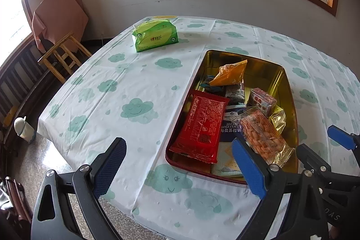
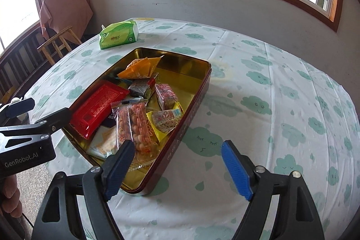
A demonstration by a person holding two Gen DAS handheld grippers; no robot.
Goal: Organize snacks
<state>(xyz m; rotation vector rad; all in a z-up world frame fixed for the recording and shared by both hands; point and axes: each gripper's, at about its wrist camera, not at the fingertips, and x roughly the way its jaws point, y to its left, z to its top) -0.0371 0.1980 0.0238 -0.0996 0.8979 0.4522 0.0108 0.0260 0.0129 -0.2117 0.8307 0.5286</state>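
Both tongs hang open and empty over the near edge of the table as I hold the rig in place: the left gripper (image 1: pixel 180 168) spreads its jaws wide, one finger over the cloud-print tablecloth (image 1: pixel 126 87), the other over the near end of the snack tin (image 1: pixel 290 91); the right gripper (image 2: pixel 177 170) straddles the tin's near right wall, gripping nothing.

Snacks sit loose inside the gold-lined tin, which rests on the cloth with its lid nowhere in view. I count a red wrapped packet (image 1: pixel 202 125) along the left side, a clear bag of peanuts (image 1: pixel 263 134) beside it near the front, an orange pouch (image 1: pixel 231 73) toward the far end, a small pink-and-white box (image 1: pixel 262 100), a dark wrapped square (image 1: pixel 235 93), a soda cracker pack (image 1: pixel 231 123) half buried beneath the others, and yellow-wrapped pieces (image 2: pixel 164 120) against the right wall.

I judge the gathering largely done, since no snack lies on the cloth outside the tin. What remains, as I read it, is tidying: the packets overlap at odd angles and crowd the near half, while the far right corner shows bare metal. A green tissue pack (image 1: pixel 155 36) stands well apart at the far left of the table, untouched.
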